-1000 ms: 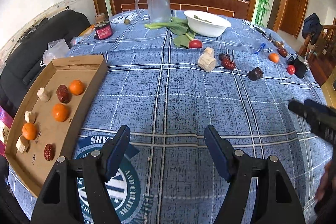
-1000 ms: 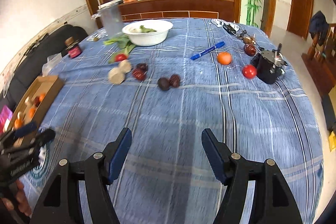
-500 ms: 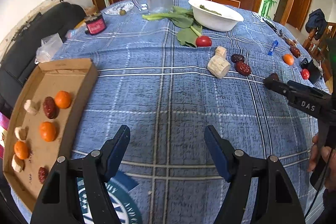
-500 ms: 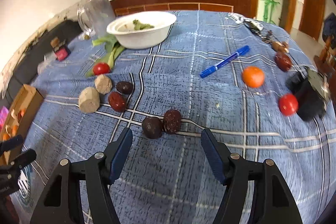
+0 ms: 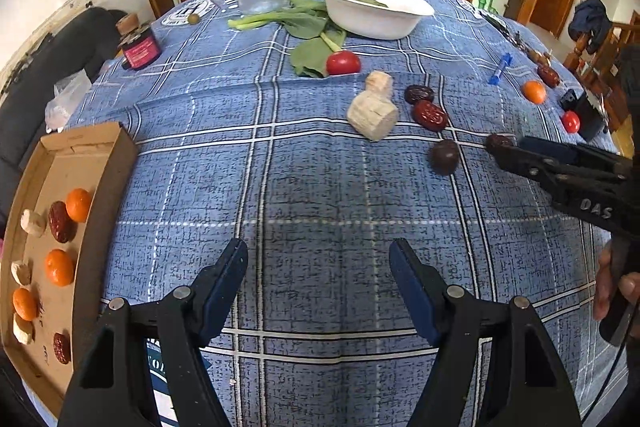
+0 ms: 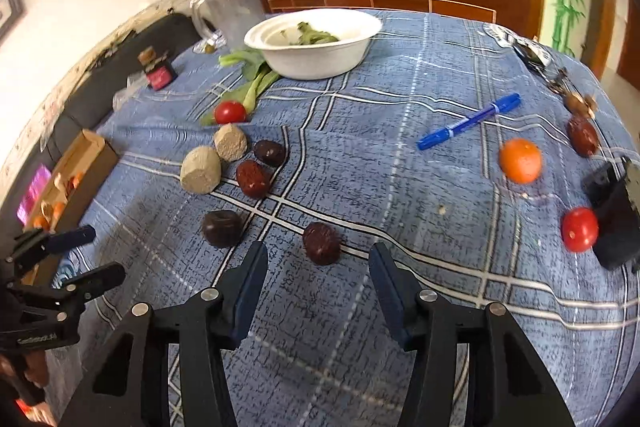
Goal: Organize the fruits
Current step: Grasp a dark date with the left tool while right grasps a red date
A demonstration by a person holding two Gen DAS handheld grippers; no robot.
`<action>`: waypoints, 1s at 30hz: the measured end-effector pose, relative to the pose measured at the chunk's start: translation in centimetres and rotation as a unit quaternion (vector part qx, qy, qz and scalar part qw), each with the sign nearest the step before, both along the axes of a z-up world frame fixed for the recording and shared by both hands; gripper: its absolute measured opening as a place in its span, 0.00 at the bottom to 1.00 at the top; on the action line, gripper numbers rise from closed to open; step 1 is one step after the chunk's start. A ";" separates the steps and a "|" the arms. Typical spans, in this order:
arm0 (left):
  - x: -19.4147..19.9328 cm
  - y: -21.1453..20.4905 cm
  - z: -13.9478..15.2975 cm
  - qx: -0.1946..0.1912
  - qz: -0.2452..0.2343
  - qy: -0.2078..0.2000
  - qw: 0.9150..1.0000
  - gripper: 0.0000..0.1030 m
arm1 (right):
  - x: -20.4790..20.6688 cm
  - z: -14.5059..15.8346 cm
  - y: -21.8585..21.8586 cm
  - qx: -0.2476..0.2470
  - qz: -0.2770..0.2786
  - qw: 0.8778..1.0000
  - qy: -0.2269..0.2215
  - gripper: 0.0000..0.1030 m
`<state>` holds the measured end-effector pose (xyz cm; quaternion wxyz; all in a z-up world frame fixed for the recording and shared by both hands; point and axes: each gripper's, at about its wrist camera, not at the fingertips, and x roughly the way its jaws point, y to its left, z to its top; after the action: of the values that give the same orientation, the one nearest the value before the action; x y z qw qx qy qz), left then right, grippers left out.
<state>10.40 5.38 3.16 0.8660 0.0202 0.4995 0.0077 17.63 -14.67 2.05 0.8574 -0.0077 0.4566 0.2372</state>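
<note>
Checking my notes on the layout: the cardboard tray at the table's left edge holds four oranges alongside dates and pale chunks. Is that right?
Not quite. The left wrist view shows three oranges in the cardboard tray, not four: one near the far end, one in the middle, one nearer. The dates and pale chunks are there as you say.

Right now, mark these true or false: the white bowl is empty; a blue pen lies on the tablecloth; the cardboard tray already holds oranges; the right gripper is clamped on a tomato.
1. The white bowl is empty. False: green leaves lie inside it.
2. A blue pen lies on the tablecloth. True.
3. The cardboard tray already holds oranges. True.
4. The right gripper is clamped on a tomato. False: its jaws are closing around a dark red date, not yet touching it.
</note>
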 end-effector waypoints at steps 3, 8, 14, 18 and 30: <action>0.2 -0.5 0.1 0.003 -0.005 0.001 1.000 0.70 | 0.1 -0.4 1.2 -0.030 0.016 0.999 -0.011 0.47; 1.6 -1.1 -0.2 -0.012 -0.003 0.007 1.000 0.70 | 0.8 -0.7 1.8 -0.054 0.018 0.998 -0.022 0.21; 4.1 -2.7 -0.4 -0.052 -0.007 0.001 0.999 0.70 | -0.6 -0.2 0.5 -0.046 0.002 0.999 -0.022 0.21; 5.7 -4.0 -1.2 -0.076 -0.007 0.008 0.997 0.70 | -1.8 -0.1 -0.4 -0.043 -0.003 0.999 -0.016 0.21; 5.6 -4.7 -1.7 -0.093 -0.036 -0.009 0.995 0.21 | -4.2 0.2 -1.1 -0.033 -0.022 0.999 -0.016 0.21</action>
<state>15.96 0.68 1.49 0.8684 -0.0421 0.4891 -0.0696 13.44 -15.77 2.25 0.8690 -0.0293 0.4504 0.2028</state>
